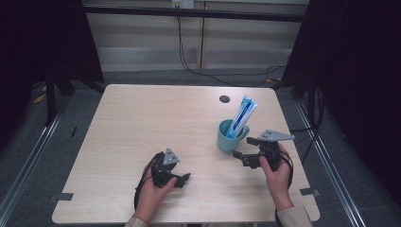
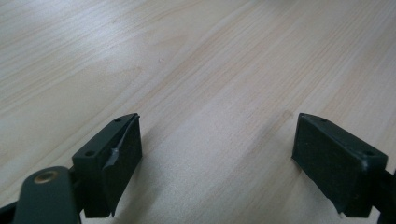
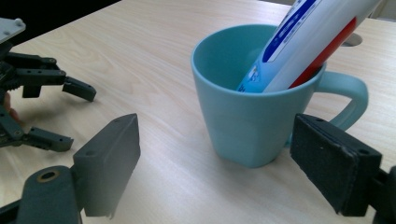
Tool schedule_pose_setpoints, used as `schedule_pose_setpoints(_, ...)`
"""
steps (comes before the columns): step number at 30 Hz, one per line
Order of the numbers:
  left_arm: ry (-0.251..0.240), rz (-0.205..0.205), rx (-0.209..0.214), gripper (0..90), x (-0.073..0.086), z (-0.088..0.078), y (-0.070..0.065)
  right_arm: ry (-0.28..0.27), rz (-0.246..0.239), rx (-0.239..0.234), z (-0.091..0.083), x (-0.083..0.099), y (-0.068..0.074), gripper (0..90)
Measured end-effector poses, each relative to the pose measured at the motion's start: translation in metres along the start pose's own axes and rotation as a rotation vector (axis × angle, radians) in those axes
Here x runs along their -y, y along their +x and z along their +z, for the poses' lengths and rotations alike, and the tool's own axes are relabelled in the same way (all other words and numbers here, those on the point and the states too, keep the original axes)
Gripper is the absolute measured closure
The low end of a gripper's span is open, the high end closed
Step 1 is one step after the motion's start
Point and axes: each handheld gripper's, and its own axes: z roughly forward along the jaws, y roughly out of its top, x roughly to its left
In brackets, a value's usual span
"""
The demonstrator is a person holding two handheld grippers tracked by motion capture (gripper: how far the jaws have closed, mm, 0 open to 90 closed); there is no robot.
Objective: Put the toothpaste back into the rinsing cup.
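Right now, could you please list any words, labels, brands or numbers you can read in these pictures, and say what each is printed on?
None can be read.
Toothpaste tube standing in the teal mug: blue and red printed bands and a small picture near its lower end, but the lettering is too blurred to read.
Teal mug: no print visible.
Wooden table: no print visible.

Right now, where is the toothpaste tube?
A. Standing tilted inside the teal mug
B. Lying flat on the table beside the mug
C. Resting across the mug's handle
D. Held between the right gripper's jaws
A: the toothpaste tube stands slanted inside the teal mug, its lower end in the cup and its top leaning out over the rim, while the right gripper sits beside the mug with its jaws open and empty.
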Motion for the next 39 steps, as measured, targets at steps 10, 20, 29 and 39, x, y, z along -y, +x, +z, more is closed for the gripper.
schedule_pose_setpoints(10, -0.002, -0.003, 0.0, 15.3, 0.0, 0.0, 0.0, 0.018, -0.003, -0.009, 0.0, 0.01, 0.001, 15.6)
schedule_pose_setpoints(20, -0.002, -0.003, 0.0, 15.3, 0.0, 0.0, 0.0, 0.03, -0.005, -0.023, 0.001, 0.022, 0.002, 15.6)
schedule_pose_setpoints(29, -0.002, -0.003, 0.0, 15.3, 0.0, 0.0, 0.0, 0.042, 0.001, -0.025, 0.002, 0.033, 0.002, 15.6)
schedule_pose_setpoints(39, -0.002, -0.003, 0.0, 15.3, 0.0, 0.0, 0.0, 0.063, -0.004, -0.028, 0.006, 0.045, 0.004, 15.6)
